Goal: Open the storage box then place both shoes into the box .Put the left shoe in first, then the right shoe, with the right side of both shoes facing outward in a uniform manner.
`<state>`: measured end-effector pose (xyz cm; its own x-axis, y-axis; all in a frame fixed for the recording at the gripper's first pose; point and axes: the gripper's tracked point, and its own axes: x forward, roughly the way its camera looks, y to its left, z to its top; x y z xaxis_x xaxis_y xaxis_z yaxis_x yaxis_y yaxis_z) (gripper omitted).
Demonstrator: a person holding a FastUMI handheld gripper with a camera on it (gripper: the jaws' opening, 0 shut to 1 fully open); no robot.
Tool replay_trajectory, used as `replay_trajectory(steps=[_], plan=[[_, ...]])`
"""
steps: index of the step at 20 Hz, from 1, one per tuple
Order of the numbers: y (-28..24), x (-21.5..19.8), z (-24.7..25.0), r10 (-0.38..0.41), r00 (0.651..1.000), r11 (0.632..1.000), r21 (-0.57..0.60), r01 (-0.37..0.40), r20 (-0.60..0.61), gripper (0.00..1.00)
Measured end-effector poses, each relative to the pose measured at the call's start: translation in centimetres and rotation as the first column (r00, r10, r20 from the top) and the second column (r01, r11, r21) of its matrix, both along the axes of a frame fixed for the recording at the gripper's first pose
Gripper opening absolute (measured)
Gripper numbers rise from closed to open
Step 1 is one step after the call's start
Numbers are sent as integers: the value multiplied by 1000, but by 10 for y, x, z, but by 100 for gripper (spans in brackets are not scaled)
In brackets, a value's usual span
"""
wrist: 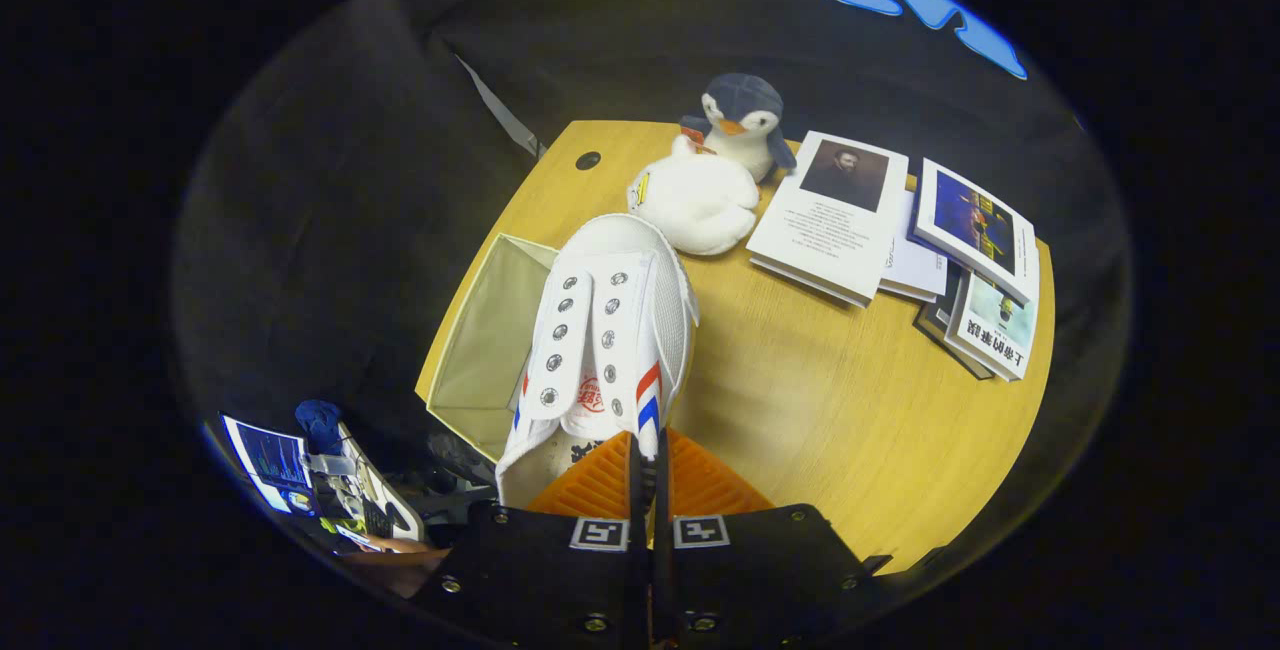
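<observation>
Holding the shoe (pixel 605 330) clamped by its collar in the gripper (pixel 648 475), I should lower it slowly into the box (pixel 490 340) at center left, keeping it level.

You have a light wooden table (pixel 820 400) with a dark round cable hole (pixel 588 160) near its far corner. On it, taking the white plush toy (pixel 692 205) as landmark: a penguin plush (pixel 742 125) just behind, touching; overlapping books (pixel 900 240) to its right.
</observation>
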<state>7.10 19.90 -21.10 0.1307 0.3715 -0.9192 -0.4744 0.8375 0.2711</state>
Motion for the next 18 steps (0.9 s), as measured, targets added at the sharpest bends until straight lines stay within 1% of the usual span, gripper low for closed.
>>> replay_trajectory(steps=[8, 11, 18], plan=[[63, -8, 3, 87, 996, 996, 8, -87, 2, 2], [82, -14, -2, 104, 994, 995, 1, -104, -18, 2], [109, -20, -9, 140, 990, 989, -37, -141, -23, 2]])
